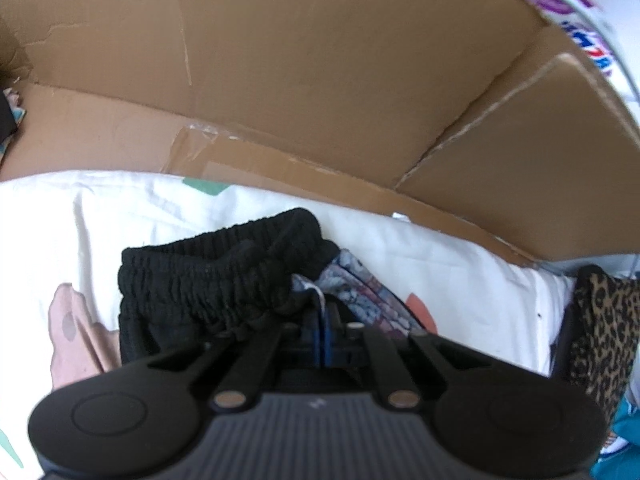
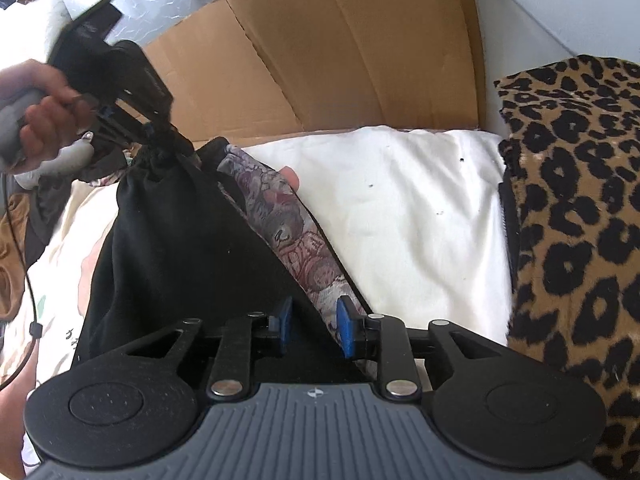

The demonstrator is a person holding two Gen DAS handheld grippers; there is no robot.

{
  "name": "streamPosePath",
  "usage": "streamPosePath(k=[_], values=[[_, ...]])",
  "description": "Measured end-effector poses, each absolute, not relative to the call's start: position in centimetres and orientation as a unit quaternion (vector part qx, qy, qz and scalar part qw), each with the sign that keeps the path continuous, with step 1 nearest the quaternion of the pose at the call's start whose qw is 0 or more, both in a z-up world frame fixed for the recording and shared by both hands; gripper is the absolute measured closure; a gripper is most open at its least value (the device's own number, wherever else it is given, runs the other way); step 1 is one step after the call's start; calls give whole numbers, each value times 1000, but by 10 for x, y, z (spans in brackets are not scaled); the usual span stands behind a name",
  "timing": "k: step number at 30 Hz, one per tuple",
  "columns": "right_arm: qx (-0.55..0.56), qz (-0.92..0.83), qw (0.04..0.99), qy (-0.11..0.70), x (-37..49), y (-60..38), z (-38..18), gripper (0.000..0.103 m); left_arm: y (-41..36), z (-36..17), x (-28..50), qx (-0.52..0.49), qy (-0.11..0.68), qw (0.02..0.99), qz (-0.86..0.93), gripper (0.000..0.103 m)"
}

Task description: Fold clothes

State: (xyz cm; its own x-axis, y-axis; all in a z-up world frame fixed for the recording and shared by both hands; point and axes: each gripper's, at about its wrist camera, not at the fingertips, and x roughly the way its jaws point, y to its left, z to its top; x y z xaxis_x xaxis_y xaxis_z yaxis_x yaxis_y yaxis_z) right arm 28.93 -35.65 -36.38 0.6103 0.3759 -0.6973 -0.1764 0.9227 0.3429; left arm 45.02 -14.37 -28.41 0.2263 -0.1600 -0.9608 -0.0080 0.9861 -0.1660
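A black garment [image 1: 208, 284] with a gathered elastic waistband and a grey-pink patterned side stripe [image 1: 360, 292] lies on the bed. My left gripper [image 1: 322, 320] is shut on the waistband's bunched edge. In the right wrist view, a hand [image 2: 44, 112] holds the left gripper [image 2: 160, 132] raised at the upper left, and the black garment [image 2: 168, 240] hangs from it down to the bed. My right gripper [image 2: 315, 320] sits low over the garment's other end. Its blue pads [image 2: 346, 328] stand apart, with black cloth and the patterned stripe [image 2: 296, 240] between them, unpressed.
An open cardboard box [image 2: 340, 60] stands behind the white printed bedsheet [image 2: 420, 220]; its wall [image 1: 320, 80] fills the left wrist view. A leopard-print cloth [image 2: 580, 220] lies at the right. More clothes [image 2: 8, 248] and a thin cable [image 2: 28, 280] are at the left.
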Motion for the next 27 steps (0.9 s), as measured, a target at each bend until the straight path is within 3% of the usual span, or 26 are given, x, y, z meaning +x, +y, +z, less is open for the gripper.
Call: streamPosePath(k=[7, 9, 11, 27], values=[[114, 167, 876, 438, 298, -353, -376, 75, -139, -277, 436, -50, 601, 793, -85, 100], [110, 174, 876, 436, 295, -351, -375, 80, -136, -277, 434, -52, 598, 795, -90, 100], [99, 178, 878, 433, 291, -348, -374, 102, -133, -277, 434, -62, 594, 796, -92, 100], [80, 119, 900, 412, 279, -349, -355, 103, -153, -289, 451, -88, 569, 811, -98, 100]])
